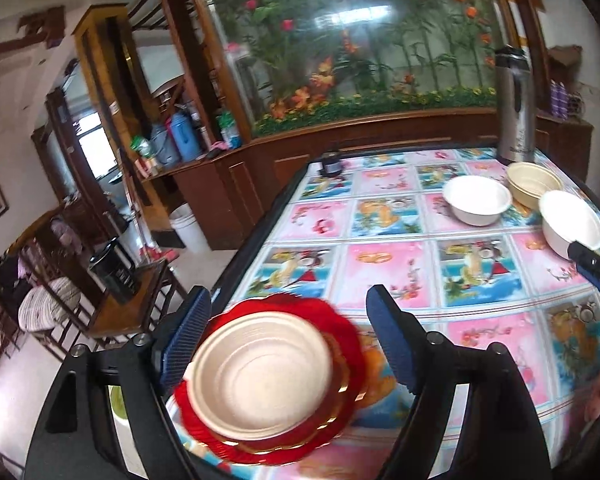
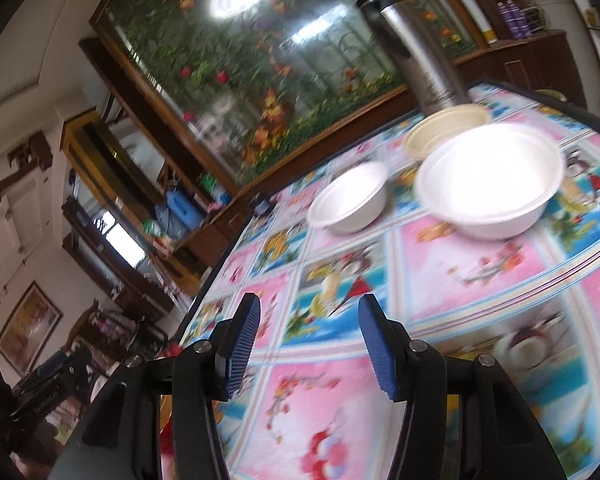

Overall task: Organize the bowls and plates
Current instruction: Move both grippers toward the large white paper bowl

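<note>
Left gripper [image 1: 288, 344] jaws apart over the cream plate [image 1: 260, 372] on red plates [image 1: 340, 320]; right gripper [image 2: 308, 344] apart, empty, facing white bowls [image 2: 488, 180].

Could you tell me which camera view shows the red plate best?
The left wrist view: the red plate lies near the table edge under a cream bowl. The right wrist view shows no clear sight of it.

In the left wrist view the red plates [image 1: 276, 380] are smeared by motion, so how many lie stacked under the beige plate [image 1: 260, 372] cannot be told. The right gripper [image 1: 592, 266] is cut off by the right edge there. In the right wrist view the nearer white bowl [image 2: 488, 178] is blurred and overexposed, and it hides part of the beige bowls [image 2: 440, 128] behind.
</note>
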The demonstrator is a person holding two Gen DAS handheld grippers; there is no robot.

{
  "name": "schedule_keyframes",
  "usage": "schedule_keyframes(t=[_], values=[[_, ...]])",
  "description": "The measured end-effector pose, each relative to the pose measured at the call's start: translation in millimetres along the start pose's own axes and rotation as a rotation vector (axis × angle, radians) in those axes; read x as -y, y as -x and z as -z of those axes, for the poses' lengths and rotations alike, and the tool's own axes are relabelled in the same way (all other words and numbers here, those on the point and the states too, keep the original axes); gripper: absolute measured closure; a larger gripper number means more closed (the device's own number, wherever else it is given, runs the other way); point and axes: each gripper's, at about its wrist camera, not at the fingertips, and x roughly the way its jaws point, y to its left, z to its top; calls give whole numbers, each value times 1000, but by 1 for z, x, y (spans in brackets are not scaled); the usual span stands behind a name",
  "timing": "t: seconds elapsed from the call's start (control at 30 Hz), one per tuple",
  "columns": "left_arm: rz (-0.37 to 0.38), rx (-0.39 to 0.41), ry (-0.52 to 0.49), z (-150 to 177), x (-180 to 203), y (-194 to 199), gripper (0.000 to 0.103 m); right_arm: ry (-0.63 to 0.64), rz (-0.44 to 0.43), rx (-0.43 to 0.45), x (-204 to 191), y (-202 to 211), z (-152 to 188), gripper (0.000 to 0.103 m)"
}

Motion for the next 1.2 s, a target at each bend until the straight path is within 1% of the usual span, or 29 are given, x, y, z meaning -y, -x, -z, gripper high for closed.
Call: schedule_keyframes(t=[0.07, 0.13, 0.23, 0.27, 0.37, 0.47, 0.53, 0.57, 0.63, 0.7, 0.77, 0.8, 0.87, 0.97, 1.0, 1.13, 1.2], values=[[25, -4, -18, -5, 13, 0, 23, -17, 6, 25, 11, 6, -8, 49], [75, -19, -39, -11, 31, -3, 23, -30, 18, 50, 21, 12, -13, 49], [169, -56, -65, -21, 61, -13, 22, -51, 33, 91, 35, 22, -22, 49], [198, -76, -75, -23, 71, -18, 21, -57, 40, 104, 39, 25, -25, 49], [340, -190, -84, -32, 109, -40, 21, -83, 83, 166, 59, 40, -36, 49], [407, -256, -85, -41, 139, -58, 21, -134, 128, 210, 83, 54, -47, 46], [425, -291, -93, -49, 161, -69, 22, -168, 163, 228, 100, 60, -55, 45], [446, -312, -97, -55, 175, -76, 22, -191, 188, 229, 112, 63, -62, 43], [469, -340, -98, -64, 193, -86, 22, -216, 214, 184, 127, 58, -75, 42], [477, -360, -97, -74, 213, -96, 22, -269, 218, 148, 145, 53, -91, 42], [486, -375, -89, -84, 227, -104, 22, -323, 221, 101, 161, 43, -107, 42], [488, -379, -85, -87, 232, -106, 22, -349, 223, 93, 168, 39, -114, 42], [487, -403, -64, -93, 241, -114, 22, -373, 250, 65, 179, 27, -125, 43], [529, -435, -27, -100, 253, -123, 22, -410, 249, 49, 194, 14, -129, 44], [530, -444, -26, -102, 258, -126, 22, -421, 244, 38, 198, 10, -129, 45], [529, -474, -25, -101, 275, -138, 22, -471, 167, -10, 214, 1, -122, 45], [538, -490, -21, -98, 280, -141, 22, -483, 153, -12, 216, -1, -122, 45]])
